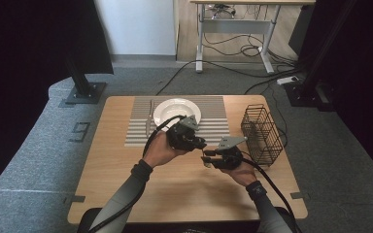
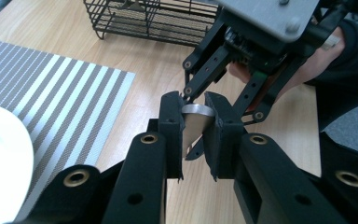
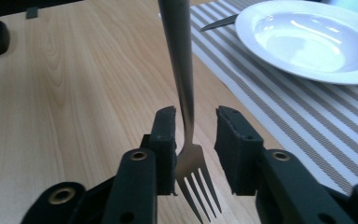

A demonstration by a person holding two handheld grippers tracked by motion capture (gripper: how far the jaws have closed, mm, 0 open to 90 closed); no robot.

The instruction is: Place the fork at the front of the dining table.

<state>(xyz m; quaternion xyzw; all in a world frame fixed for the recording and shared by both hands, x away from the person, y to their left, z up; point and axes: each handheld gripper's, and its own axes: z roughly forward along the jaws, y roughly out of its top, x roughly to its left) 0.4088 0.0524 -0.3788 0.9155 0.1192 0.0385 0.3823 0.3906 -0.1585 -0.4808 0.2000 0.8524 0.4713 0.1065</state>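
High view: both tools meet above the wooden counter. Left gripper view: left tool pinches the silver metal fork by its handle end. Right gripper view: right tool spread around the fork's neck, not gripping

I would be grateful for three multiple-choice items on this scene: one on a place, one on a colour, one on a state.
1. Where does the wire basket stand?
A. On the placemat
B. On the bare table, at its right side
C. On the plate

2. What colour is the plate?
A. White
B. Blue
C. Black

3. How is the fork held?
A. Lying loose on the table
B. Clamped in the right tool alone
C. Clamped at its handle end in the left tool, the right tool open around its neck

Answers: B, the high view shows it on wood beside the placemat; A, its bowl gleams white; C, a gap shows beside the neck.
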